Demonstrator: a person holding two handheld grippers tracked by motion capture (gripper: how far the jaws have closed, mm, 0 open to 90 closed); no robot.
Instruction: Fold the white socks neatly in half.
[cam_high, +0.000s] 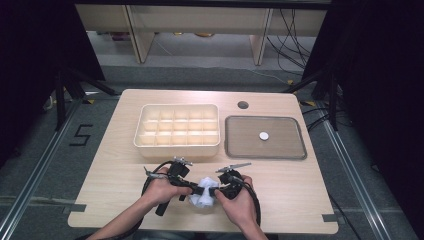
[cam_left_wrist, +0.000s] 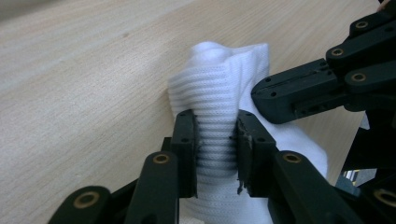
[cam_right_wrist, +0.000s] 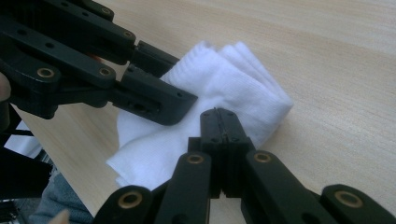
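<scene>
we have the white sock (cam_high: 204, 192) at the near edge of the bench (cam_high: 110, 165), left tongs (cam_left_wrist: 215, 140) pinching its ribbed cuff, right tongs (cam_right_wrist: 219, 122) pressed together against the fabric. folding looks just begun; the divided box (cam_high: 177, 125) and tray (cam_high: 265, 137) lie farther off, nothing between.

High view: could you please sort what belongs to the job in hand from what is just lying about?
In hand:
white ribbed cloth
left gripper, pinching it
right gripper, shut

Lying about:
cream divided plastic box
grey shallow tray
small white disc
</scene>
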